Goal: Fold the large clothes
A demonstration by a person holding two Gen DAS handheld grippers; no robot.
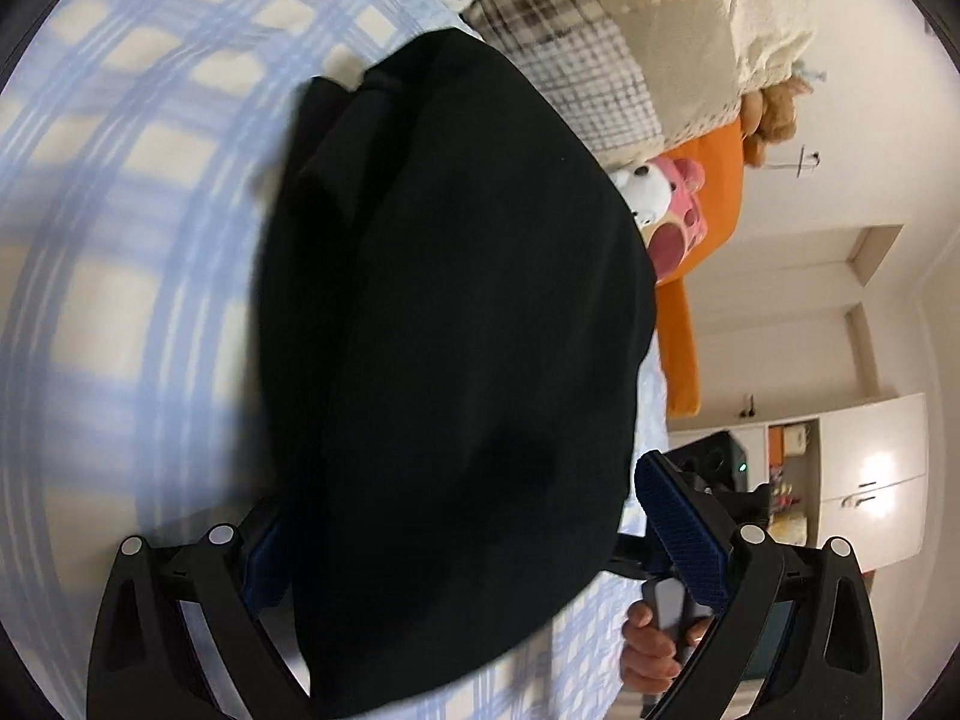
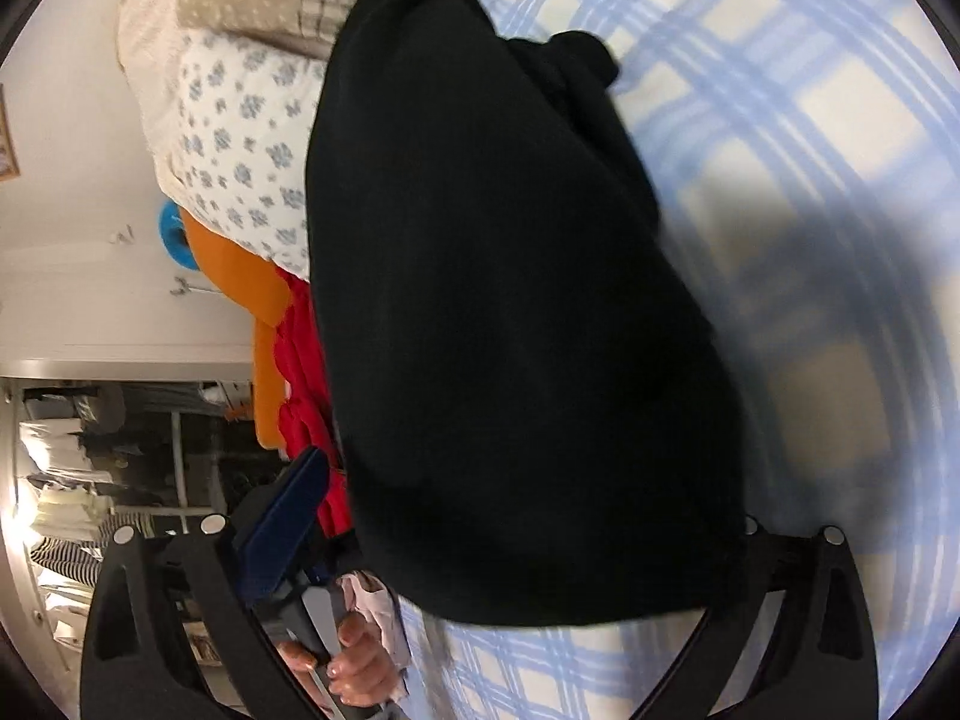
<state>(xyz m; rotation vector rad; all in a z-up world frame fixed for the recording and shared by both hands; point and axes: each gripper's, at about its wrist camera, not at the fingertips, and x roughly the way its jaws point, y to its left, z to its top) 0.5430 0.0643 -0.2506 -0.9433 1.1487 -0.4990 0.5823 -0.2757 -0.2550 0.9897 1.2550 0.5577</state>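
Note:
A large black garment [image 1: 456,324] hangs in front of both cameras above a bed with a blue and cream plaid sheet [image 1: 120,228]. In the left wrist view it drapes between the fingers of my left gripper [image 1: 474,540]; the jaws stand wide apart and one blue pad [image 1: 684,534] is bare. In the right wrist view the garment [image 2: 510,312] covers the right finger of my right gripper [image 2: 510,540]; its left blue pad [image 2: 282,528] is bare. Each view shows the other hand on its gripper handle [image 1: 654,642] [image 2: 354,666].
Pillows and folded bedding [image 1: 630,48] are piled at the head of the bed, with an orange cushion [image 1: 690,276] and plush toys [image 1: 666,198]. A red cloth [image 2: 306,384] lies by the orange cushion. White cabinets [image 1: 870,480] and an open wardrobe [image 2: 90,480] stand beyond.

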